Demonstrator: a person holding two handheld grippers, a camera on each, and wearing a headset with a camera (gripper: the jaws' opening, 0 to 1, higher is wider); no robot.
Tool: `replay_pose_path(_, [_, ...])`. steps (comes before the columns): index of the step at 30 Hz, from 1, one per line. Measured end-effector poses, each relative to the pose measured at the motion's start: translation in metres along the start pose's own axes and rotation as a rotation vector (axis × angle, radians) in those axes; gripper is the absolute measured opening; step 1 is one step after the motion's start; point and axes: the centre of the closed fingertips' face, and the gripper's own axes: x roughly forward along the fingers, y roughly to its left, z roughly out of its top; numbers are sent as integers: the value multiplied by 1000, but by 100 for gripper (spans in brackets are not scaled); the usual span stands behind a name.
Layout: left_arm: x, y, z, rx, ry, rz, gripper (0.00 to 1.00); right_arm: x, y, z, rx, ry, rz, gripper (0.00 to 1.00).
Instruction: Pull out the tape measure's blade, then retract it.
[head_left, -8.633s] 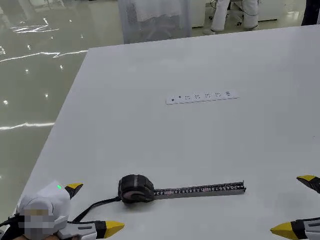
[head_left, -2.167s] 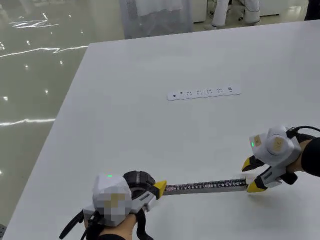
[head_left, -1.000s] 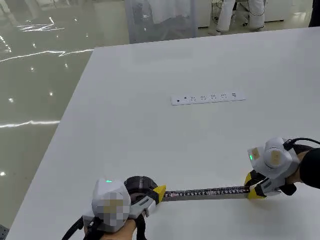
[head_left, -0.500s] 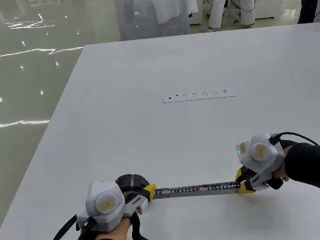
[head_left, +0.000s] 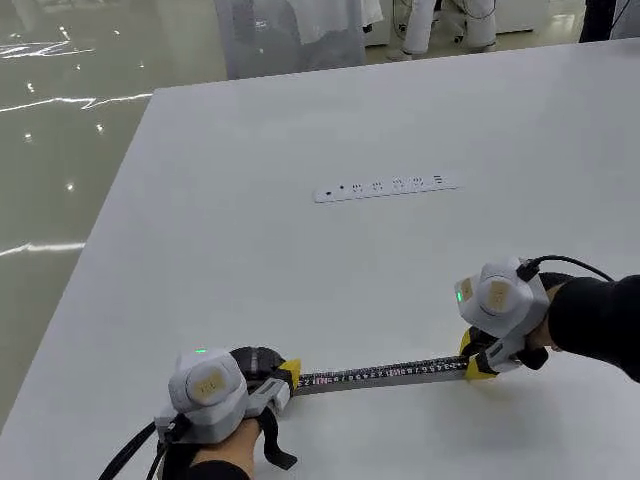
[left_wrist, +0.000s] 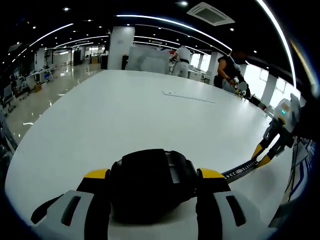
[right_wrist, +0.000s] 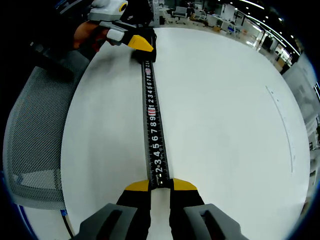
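The black tape measure case (head_left: 252, 359) sits on the white table near the front edge, with my left gripper (head_left: 276, 373) shut around it. In the left gripper view the case (left_wrist: 152, 180) fills the gap between the yellow-tipped jaws of the left gripper (left_wrist: 152, 174). The dark numbered blade (head_left: 380, 375) lies flat on the table, running right from the case. My right gripper (head_left: 474, 364) is shut on the blade's end. In the right gripper view the blade (right_wrist: 152, 120) runs from the right gripper (right_wrist: 158, 185) to the left gripper (right_wrist: 134, 41).
A white power strip (head_left: 385, 187) lies flat mid-table, well beyond the blade. The table's left edge (head_left: 110, 205) drops to a shiny floor. A grey mesh chair (right_wrist: 30, 150) stands beside the table. People stand past the far end (left_wrist: 230, 70).
Both grippers came in from the near edge; the left closed on the case, the right on the blade's end. Over the last second the hold is unchanged; the head camera shifted.
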Motion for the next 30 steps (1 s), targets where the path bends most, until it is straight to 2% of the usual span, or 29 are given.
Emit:
replay_pose_path(5, [0, 1, 0, 20, 6, 10, 64, 1, -1, 0, 14, 2, -1, 9])
replay_pose_path(9, [1, 3, -3, 44, 58, 18, 63, 1, -1, 0, 21, 1, -2, 9])
replay_pose_path(10, [1, 2, -3, 51, 57, 19, 62, 1, -1, 1, 35, 1, -4, 9])
replay_pose_path(13, [0, 3, -4, 42, 50, 18, 62, 1, -1, 1, 36, -1, -6, 8])
replay_pose_path(17, [0, 3, -5, 30, 79, 8, 62, 2, -1, 2, 35, -3, -5, 8])
replay_pose_path(30, [0, 4, -7, 31, 105, 0, 61, 2, -1, 5, 59, 6, -12, 7])
